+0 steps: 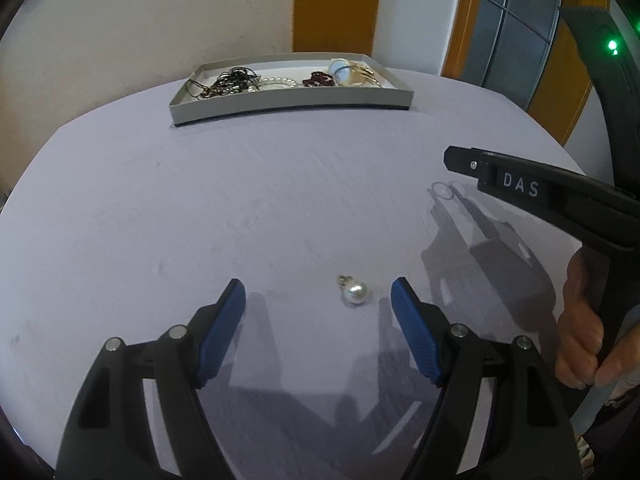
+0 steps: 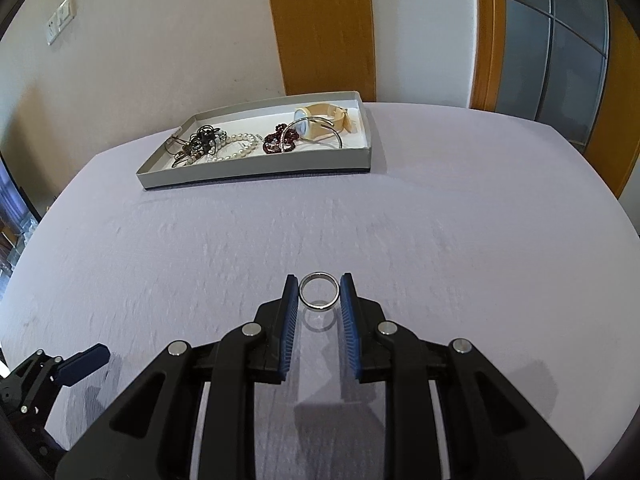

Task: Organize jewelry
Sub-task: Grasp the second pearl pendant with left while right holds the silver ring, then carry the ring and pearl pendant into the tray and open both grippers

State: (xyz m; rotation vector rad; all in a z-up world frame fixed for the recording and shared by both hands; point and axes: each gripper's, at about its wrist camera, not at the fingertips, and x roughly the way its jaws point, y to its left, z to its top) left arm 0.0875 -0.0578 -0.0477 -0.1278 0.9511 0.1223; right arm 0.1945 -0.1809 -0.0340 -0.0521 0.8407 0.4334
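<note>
A pearl pendant (image 1: pixel 354 293) lies on the lilac table between the fingertips of my left gripper (image 1: pixel 318 294), which is open and low over it. My right gripper (image 2: pixel 319 294) is shut on a silver ring (image 2: pixel 319 309) and holds it just above the table; the ring's shadow falls below it. The right gripper also shows in the left wrist view (image 1: pixel 456 159), at the right. A grey tray (image 2: pixel 256 168) at the far side holds a dark cord necklace (image 2: pixel 200 142), a pearl bracelet (image 2: pixel 240 146), a dark red beaded piece (image 2: pixel 280 140), a bangle and a gold watch (image 2: pixel 324 120).
The tray also shows in the left wrist view (image 1: pixel 288 106). The table (image 2: pixel 440 220) ends against a cream wall with an orange door frame (image 2: pixel 320 28) behind. A hand (image 1: pixel 580 320) grips the right tool's handle.
</note>
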